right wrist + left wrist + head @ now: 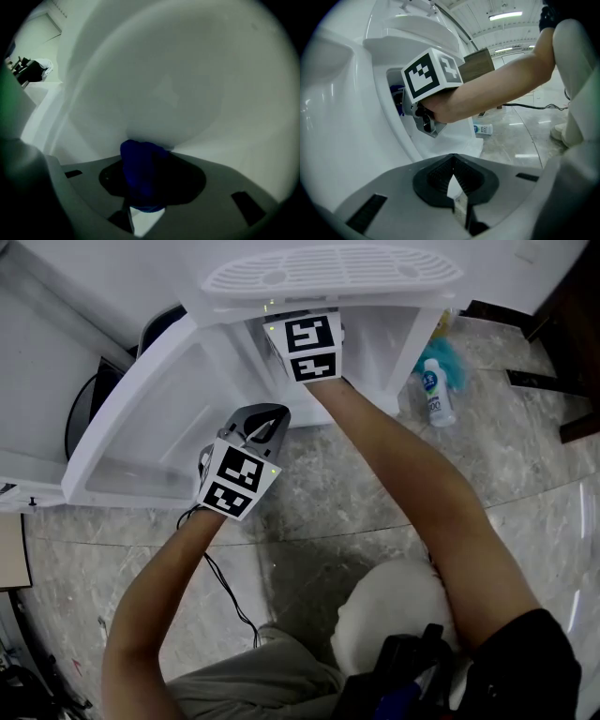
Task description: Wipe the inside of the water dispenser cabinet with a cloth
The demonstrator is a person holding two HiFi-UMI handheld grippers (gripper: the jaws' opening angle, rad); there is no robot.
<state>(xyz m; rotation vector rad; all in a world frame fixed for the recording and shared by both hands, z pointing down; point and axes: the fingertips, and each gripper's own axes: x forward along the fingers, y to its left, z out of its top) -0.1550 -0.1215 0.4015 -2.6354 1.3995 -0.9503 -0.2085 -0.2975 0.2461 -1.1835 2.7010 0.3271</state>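
Right gripper view: your right gripper (145,187) is clamped on a bunched blue cloth (140,171), which sits right up at the white inner wall of the water dispenser cabinet (187,84). Head view shows that arm reaching into the open cabinet. Your left gripper (267,420), its jaws closed together with nothing between them, hovers beside the swung-open cabinet door (131,427).

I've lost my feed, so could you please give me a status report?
Left claw shut, empty, by the open door. Right claw shut on blue cloth, inside cabinet. Bottle on floor, clear of the opening.
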